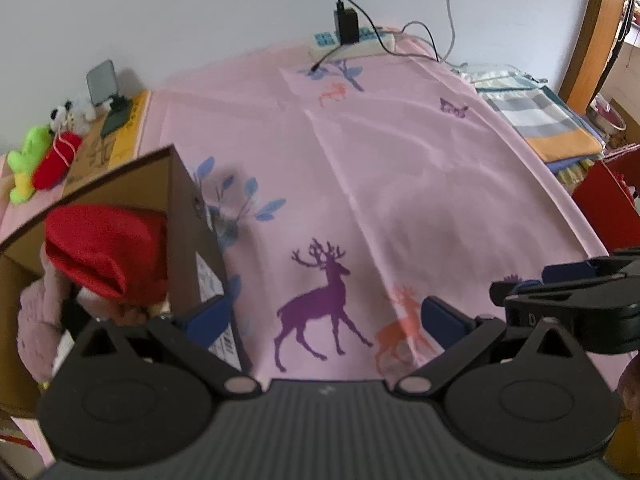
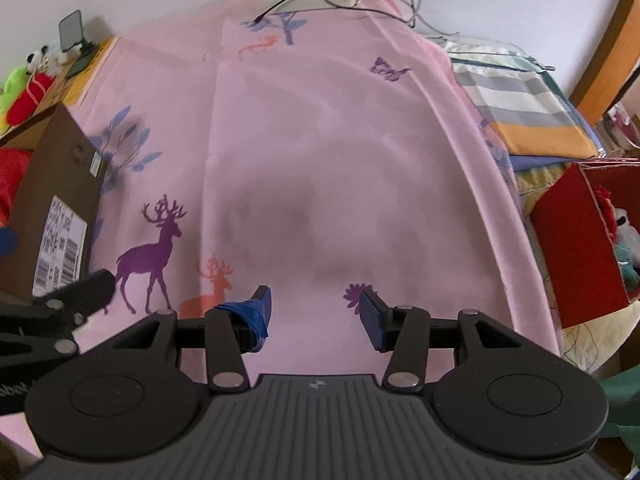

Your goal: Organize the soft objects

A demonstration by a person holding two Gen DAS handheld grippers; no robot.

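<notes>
A brown cardboard box [image 1: 188,216] stands at the left on the pink deer-print sheet [image 1: 360,168]. Inside it lie a red soft item [image 1: 100,252] and a pink plush [image 1: 40,312]. My left gripper [image 1: 324,316] hangs open beside the box's right wall, nothing between its blue pads. My right gripper [image 2: 316,312] is open too, low over the bare sheet [image 2: 320,160]. Its body also shows at the right edge of the left wrist view, and the box [image 2: 60,184] shows at the left of the right wrist view. A green plush [image 1: 26,160], a red plush [image 1: 56,160] and a panda toy [image 1: 64,114] sit far left.
A power strip [image 1: 352,42] with a charger and cables lies at the far edge by the wall. A phone stand [image 1: 106,88] is at the back left. Folded striped bedding [image 2: 520,100] lies at the right. A red box [image 2: 576,240] with toys stands at the right edge.
</notes>
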